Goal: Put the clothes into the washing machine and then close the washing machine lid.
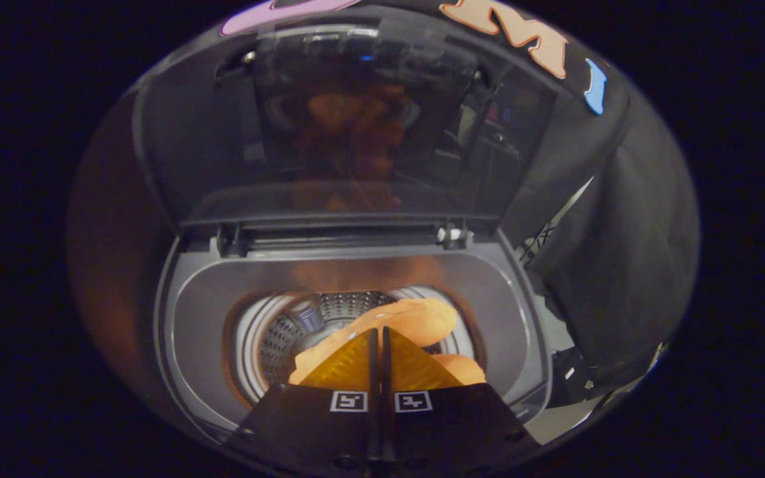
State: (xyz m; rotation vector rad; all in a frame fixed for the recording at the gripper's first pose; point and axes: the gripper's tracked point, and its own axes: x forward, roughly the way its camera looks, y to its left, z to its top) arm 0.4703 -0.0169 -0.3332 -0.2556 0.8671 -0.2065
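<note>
Claw (378, 345) clamped on an orange garment (416, 322) above the open washing machine (356, 279) drum – lid (356, 133) upright behind – though a release here risks cloth catching on the tub's rim, likely fouling the lid

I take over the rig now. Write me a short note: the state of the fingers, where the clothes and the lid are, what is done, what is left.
Gripper: fingers closed together, pinching the orange cloth, both pressing on it.
Cloth: held above the drum opening of the washing machine, bunched just ahead of the fingers; not yet released.
Lid: open, standing upright behind the tub.
Done: cloth picked up and brought over the drum.
Left: lower the cloth into the drum, open the fingers, then close the lid.
</note>
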